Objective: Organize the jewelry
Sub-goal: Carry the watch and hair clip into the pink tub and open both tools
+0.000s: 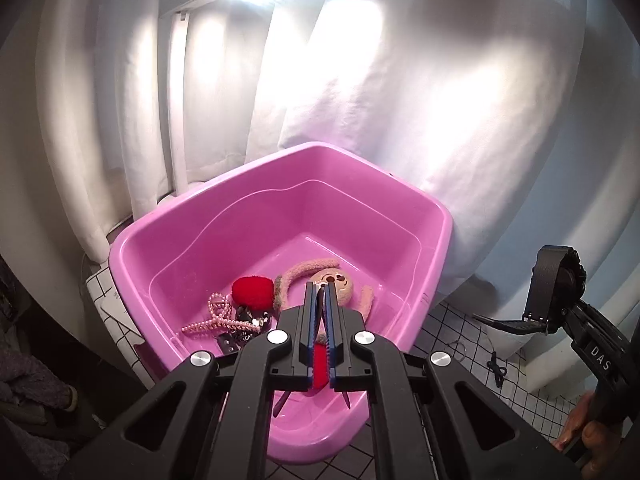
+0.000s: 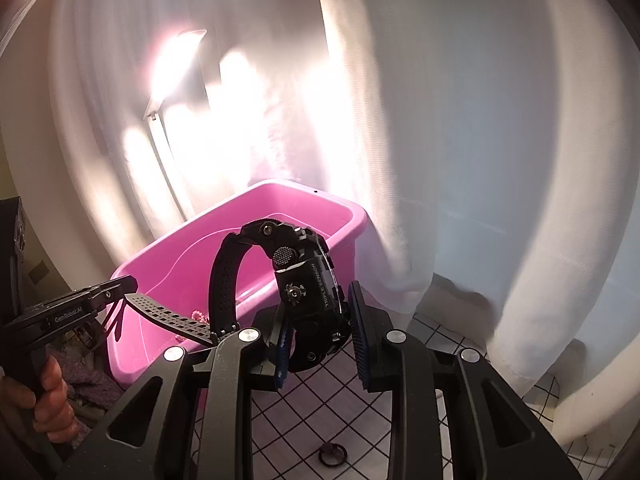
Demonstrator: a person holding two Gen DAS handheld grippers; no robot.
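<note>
The black watch (image 2: 308,292) is clamped by its case in the right claw (image 2: 320,336), above the desk (image 2: 320,412) beside the pink tub (image 2: 168,276). Its face turns rightward; one strap arches up, the other sticks out flat to the left, toward the left claw (image 1: 320,312). That claw is over the tub, pinched nearly closed on a thin red thing (image 1: 320,364)

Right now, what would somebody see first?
A big pink tub sits on the checked tablecloth, with a red pompom and a pearl hair claw inside. Beside it, the right gripper holds up a chunky black watch.
</note>
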